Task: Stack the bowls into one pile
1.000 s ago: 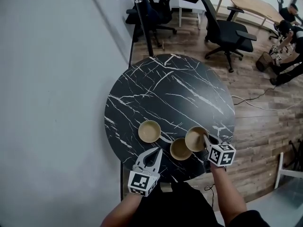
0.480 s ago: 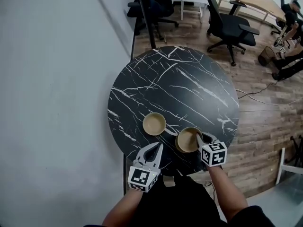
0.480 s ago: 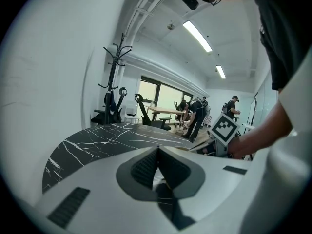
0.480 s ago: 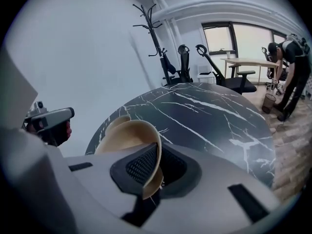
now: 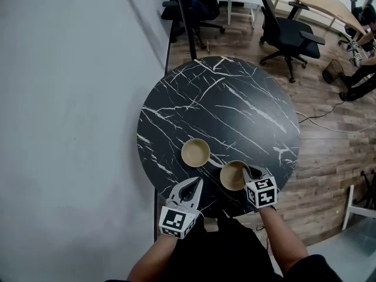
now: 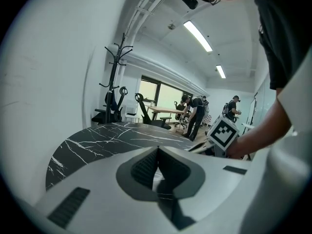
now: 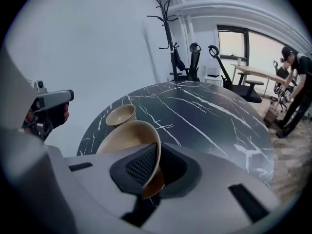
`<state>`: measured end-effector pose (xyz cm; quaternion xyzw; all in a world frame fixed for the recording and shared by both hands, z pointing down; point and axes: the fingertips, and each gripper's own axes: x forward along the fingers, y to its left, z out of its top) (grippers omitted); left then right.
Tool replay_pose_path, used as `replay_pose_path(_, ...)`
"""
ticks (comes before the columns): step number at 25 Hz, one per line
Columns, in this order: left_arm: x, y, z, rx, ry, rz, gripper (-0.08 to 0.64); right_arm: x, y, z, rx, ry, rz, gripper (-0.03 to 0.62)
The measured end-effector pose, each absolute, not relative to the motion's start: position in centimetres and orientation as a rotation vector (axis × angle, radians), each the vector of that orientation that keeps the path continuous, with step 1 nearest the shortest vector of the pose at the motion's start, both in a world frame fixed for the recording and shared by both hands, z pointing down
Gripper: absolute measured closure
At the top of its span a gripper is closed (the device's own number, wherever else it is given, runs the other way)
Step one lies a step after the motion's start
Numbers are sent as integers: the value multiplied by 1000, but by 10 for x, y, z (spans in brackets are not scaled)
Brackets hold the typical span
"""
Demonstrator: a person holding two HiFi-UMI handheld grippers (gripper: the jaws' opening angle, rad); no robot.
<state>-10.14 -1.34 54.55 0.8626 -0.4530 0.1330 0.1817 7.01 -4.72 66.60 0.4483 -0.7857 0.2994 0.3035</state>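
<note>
Your right gripper [image 5: 247, 171] pinches the tan bowl [image 5: 233, 175] by its rim, likely for clean nesting; left gripper [image 5: 195, 185] is closed, empty, parked clear.

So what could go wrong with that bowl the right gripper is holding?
1. The right gripper pinches the bowl only by its rim, and the bowl hangs tilted, so it might slip out.
2. It is close to the near edge of the table, so a dropped bowl could roll off onto the floor.
</note>
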Motion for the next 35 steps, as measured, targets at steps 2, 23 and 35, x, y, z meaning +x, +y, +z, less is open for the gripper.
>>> replay_pose_path(2,-102,-13,545,2436,-1279,375,546,70,-47,667,1176,-2073,771,569)
replay_pose_path(23,-100,-9,542,2458,-1260,383,546,86,-47,659,1255,-2045,678,528)
replay_pose_path(35,-97,-16,530,2488,-1271,372,546,72,-62,585,1336,-2219,555,583)
